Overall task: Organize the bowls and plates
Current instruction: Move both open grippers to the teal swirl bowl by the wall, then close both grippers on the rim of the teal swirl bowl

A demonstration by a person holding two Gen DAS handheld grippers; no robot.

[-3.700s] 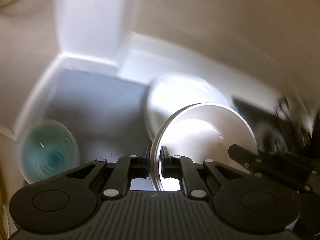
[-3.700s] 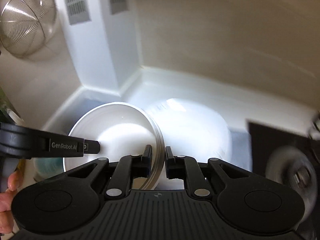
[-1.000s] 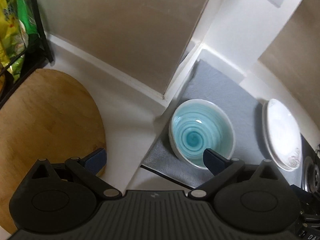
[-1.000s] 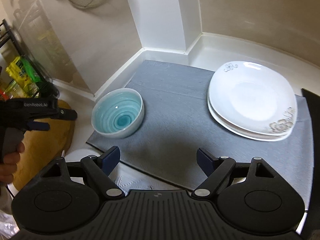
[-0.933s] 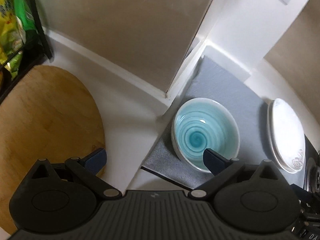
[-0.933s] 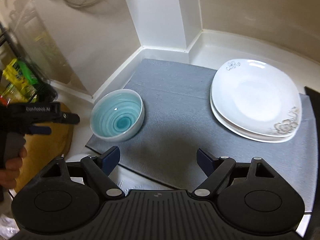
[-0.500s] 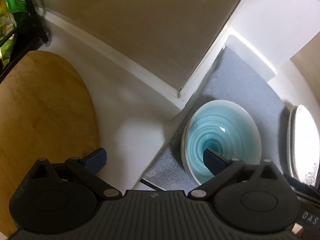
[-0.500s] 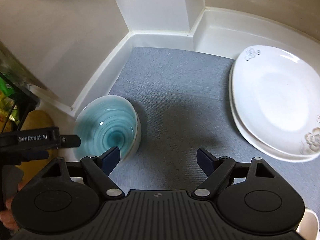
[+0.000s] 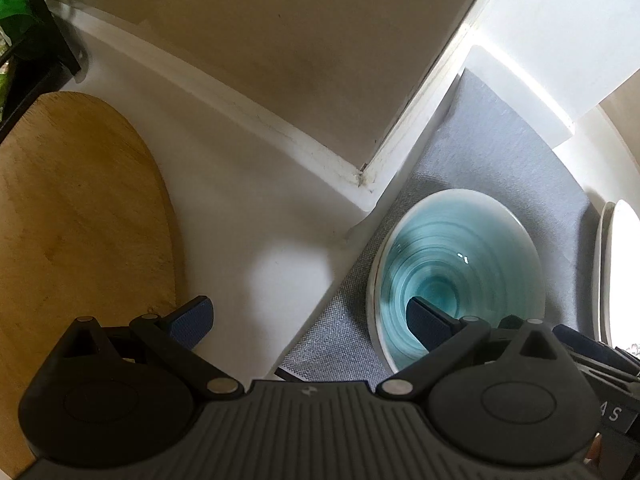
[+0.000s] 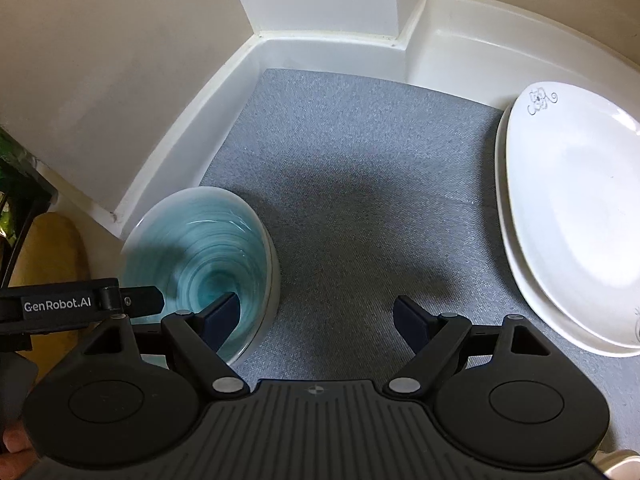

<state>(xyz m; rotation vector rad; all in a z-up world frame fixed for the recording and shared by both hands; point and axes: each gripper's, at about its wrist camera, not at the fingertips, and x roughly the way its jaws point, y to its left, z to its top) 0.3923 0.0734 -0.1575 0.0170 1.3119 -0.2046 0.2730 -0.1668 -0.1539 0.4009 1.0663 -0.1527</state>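
Note:
A teal bowl with a white outside [image 9: 460,264] [image 10: 196,248] sits at the near left corner of a grey mat [image 10: 360,184] [image 9: 500,152]. Two stacked white plates [image 10: 572,216] lie on the mat's right side; their edge shows in the left wrist view [image 9: 616,272]. My left gripper [image 9: 308,320] is open, its right finger over the bowl's inside and its left finger out over the counter. My right gripper [image 10: 316,320] is open, its left finger over the bowl's inside and its right finger over the mat. Both are empty.
A wooden cutting board [image 9: 72,216] lies on the white counter left of the bowl. A wall corner [image 9: 360,168] juts out just behind the bowl. A black rack with green packets [image 9: 24,20] stands at the far left.
Both grippers have moved down and closer to the teal bowl, which now sits at their fingers. Both stay open and empty.

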